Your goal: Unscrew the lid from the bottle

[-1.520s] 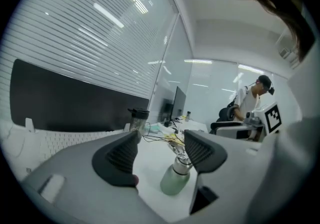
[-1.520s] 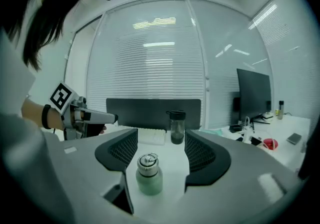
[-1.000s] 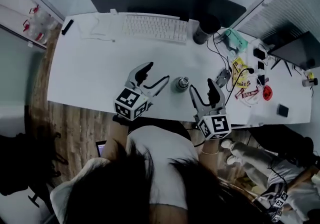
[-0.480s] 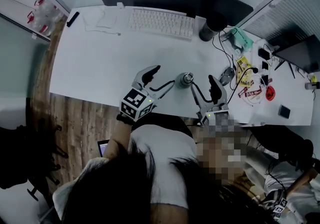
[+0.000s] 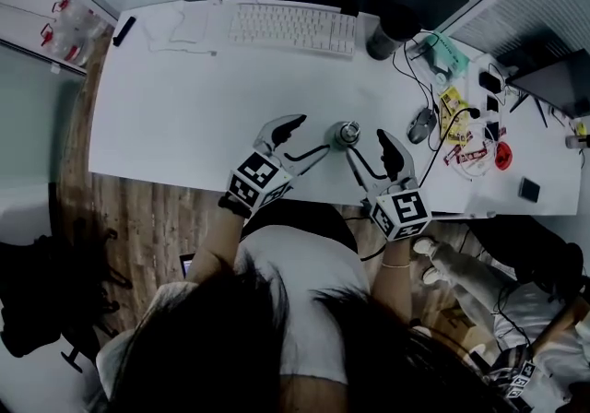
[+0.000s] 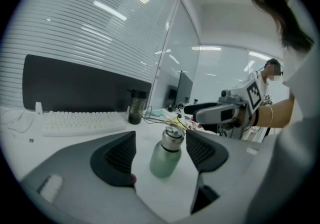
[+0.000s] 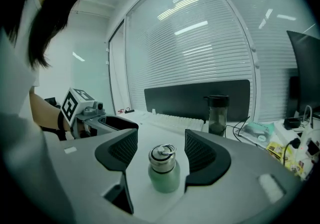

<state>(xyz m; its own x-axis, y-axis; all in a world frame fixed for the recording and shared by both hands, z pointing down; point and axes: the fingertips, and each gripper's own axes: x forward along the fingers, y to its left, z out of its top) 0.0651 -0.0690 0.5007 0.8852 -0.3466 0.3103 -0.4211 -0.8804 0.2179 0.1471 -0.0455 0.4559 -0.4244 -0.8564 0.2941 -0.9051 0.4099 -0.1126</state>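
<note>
The left gripper (image 5: 304, 137) and right gripper (image 5: 367, 146) flanked the green bottle (image 5: 348, 134), upright near the desk's (image 5: 166, 116) front edge, both with jaws wide apart and empty. The surer course seemed to be one clamping the body squarely and the other the steel lid (image 7: 161, 160) — before any twist.

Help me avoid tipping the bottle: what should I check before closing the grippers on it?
1. Bottle upright on the desk: ok.
2. Lid seated on the bottle, ring on top: ok.
3. Left gripper open, bottle body in line with the gap between its jaws, not touching: ok.
4. Right gripper open, lid in line with the gap between its jaws, not touching: ok.
5. Mouse apart from the bottle, off to its right: ok.
6. How tightly the lid is screwed on: cannot tell.
</note>
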